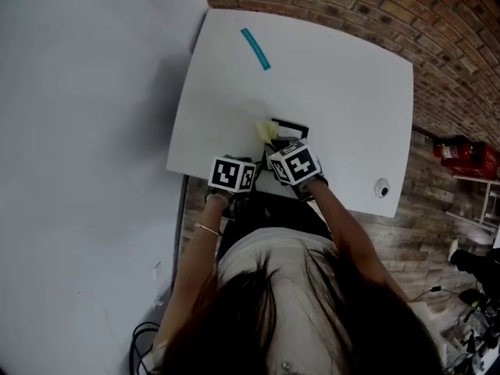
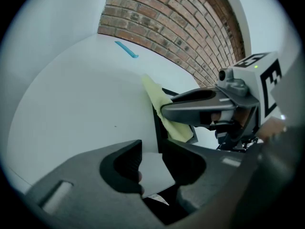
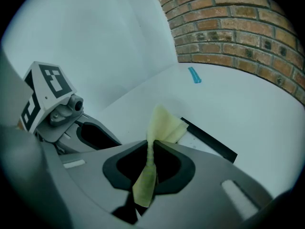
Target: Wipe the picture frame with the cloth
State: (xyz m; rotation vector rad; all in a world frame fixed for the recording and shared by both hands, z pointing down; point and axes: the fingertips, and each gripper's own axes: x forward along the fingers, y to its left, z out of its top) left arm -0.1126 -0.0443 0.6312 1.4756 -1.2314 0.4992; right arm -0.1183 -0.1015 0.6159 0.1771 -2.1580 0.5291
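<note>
We judged the wiping to be just starting. The right gripper (image 3: 150,152) was clenched on the cloth (image 3: 164,123), a pale yellow strip pinched upright between its jaws, with the loose end flopped over one corner of the picture frame (image 3: 210,140). The left gripper (image 2: 151,162) was clamped on the frame's near side, a slip of its white face showing between the jaws, apparently to steady it. The frame sat low in the middle of the head view, on the white table (image 1: 336,76) close to its lower edge, just above both grippers. It looked slim, with a narrow black border round a pale, plain inside; we could not tell whether it lay quite flat. The next move, we thought, called for dragging the cloth along the border while the left grip held firm.
</note>
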